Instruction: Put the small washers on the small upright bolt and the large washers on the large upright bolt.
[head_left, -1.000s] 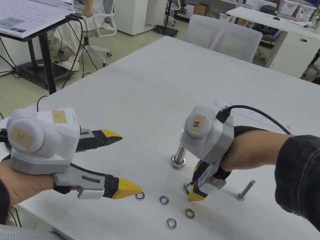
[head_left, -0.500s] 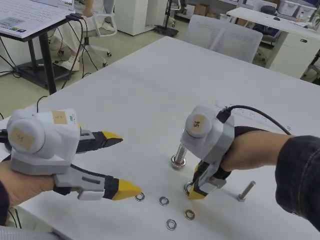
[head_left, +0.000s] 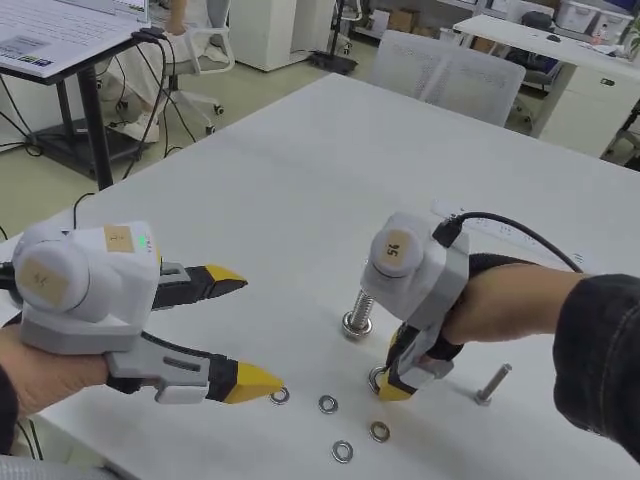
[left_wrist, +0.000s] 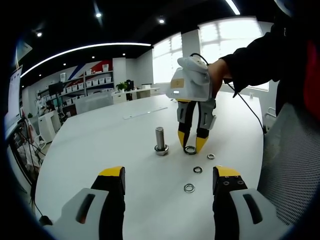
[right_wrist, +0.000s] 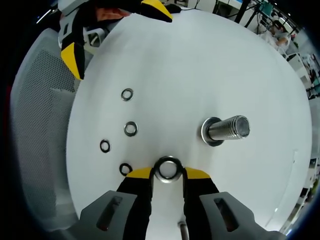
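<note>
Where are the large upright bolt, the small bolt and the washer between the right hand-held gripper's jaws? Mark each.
large upright bolt (head_left: 359, 308): head view, on its threaded shaft.
small bolt (head_left: 493, 381): head view, on its mid-shaft.
gripped washer (right_wrist: 168, 159): right gripper view, on its far rim.

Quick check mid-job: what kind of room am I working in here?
Most likely an open office or lab workspace: a white worktable, a mesh office chair behind it, another desk beyond, and wall shelves holding what look like storage bins in the left gripper view.

Four small washers (head_left: 328, 403), one large washer (right_wrist: 168, 159) and two bolts (a large bolt (head_left: 360, 303), a small bolt (head_left: 492, 382)).
</note>
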